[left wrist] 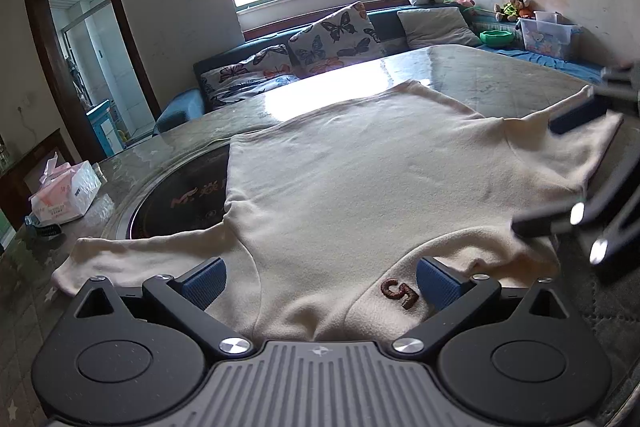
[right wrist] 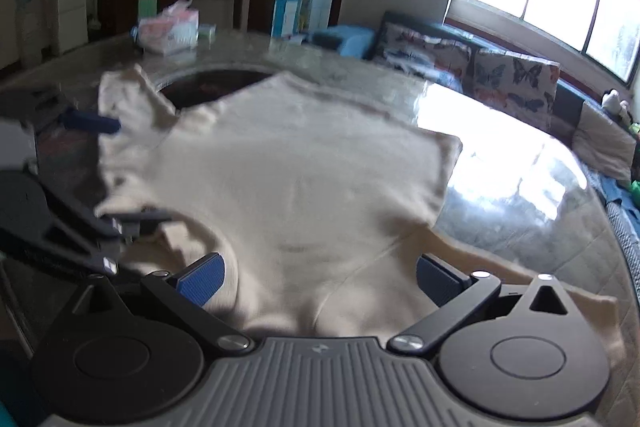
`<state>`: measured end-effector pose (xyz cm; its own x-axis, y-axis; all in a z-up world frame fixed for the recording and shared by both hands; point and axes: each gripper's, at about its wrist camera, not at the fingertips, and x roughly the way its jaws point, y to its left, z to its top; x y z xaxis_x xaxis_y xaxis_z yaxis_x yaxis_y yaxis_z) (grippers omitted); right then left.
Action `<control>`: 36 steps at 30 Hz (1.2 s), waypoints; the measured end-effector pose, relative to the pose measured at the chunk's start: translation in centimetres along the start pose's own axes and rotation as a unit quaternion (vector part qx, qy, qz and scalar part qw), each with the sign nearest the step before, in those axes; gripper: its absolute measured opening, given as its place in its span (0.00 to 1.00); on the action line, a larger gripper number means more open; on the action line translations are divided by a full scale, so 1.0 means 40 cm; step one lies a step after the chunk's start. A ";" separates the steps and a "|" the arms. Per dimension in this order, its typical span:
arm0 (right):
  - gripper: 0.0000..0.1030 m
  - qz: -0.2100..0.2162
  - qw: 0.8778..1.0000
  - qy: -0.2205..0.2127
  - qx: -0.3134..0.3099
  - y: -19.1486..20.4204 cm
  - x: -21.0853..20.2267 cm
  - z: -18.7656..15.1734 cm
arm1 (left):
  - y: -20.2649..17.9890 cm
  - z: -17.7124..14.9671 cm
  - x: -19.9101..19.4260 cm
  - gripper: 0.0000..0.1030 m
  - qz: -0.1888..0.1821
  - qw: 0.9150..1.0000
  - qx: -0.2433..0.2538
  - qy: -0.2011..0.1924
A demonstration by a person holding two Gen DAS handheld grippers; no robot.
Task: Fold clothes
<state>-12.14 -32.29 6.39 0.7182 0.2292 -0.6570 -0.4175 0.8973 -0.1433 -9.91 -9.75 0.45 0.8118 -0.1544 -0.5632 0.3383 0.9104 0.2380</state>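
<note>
A cream short-sleeved shirt (left wrist: 360, 163) lies spread flat on the round table, with a brown embroidered mark (left wrist: 398, 291) near its collar. It also shows in the right wrist view (right wrist: 304, 163). My left gripper (left wrist: 320, 285) is open, just above the collar end, its blue pads wide apart. My right gripper (right wrist: 320, 281) is open over the shirt's near edge. In the left wrist view the right gripper (left wrist: 560, 171) reaches in at the right by one sleeve. In the right wrist view the left gripper (right wrist: 108, 171) shows blurred at the left.
A dark round burner plate (left wrist: 180, 195) is set in the glass-topped table (left wrist: 500, 75), partly under the shirt. A tissue pack (left wrist: 66, 193) sits at the table's left edge. A sofa with butterfly cushions (left wrist: 336, 39) stands behind the table.
</note>
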 end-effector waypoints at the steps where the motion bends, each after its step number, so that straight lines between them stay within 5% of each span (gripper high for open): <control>1: 1.00 0.003 1.000 0.005 -0.001 0.004 0.006 -0.006 | 0.000 0.000 0.001 1.00 0.000 1.000 0.000 0.000; 36: 1.00 0.029 1.000 -0.009 0.002 -0.001 -0.002 0.005 | -0.005 0.017 -0.007 1.00 -0.026 1.000 0.006 -0.016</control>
<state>-12.08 -32.27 6.58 0.7028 0.2883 -0.6504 -0.4573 0.8834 -0.1025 -9.90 -10.16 1.11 0.8082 -0.2132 -0.5489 0.3854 0.8963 0.2193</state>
